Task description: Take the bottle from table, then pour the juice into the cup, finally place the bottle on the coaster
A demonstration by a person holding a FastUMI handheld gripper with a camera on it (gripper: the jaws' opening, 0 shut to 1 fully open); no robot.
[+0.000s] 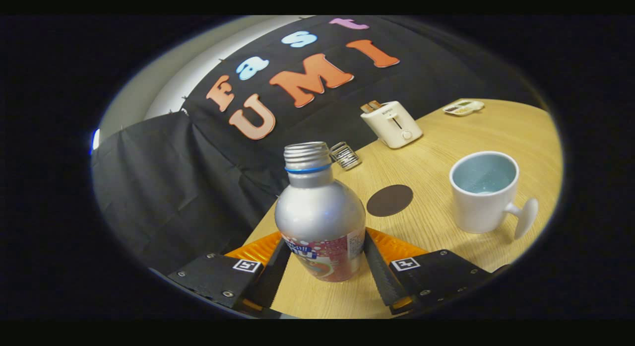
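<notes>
A: Bottle (320, 212)?
B: Uncapped, upright, between the gripper (322, 264) jaws, both pressed on its sides, above the table (446, 137).
A: Around it?
B: Coaster (390, 200) just beyond; cup (485, 192) past that.

Pale wood-grain worktop (436, 152), tilted across the right half of the frame; silver bottle (320, 217) low at centre, clamped between the gripper (322, 271) fingers; dark round coaster (390, 200) just right of it; white cup (485, 192) further right; toaster (392, 123), small wire rack (346, 155) and shallow tray (463, 107) toward the upper edge.
</notes>
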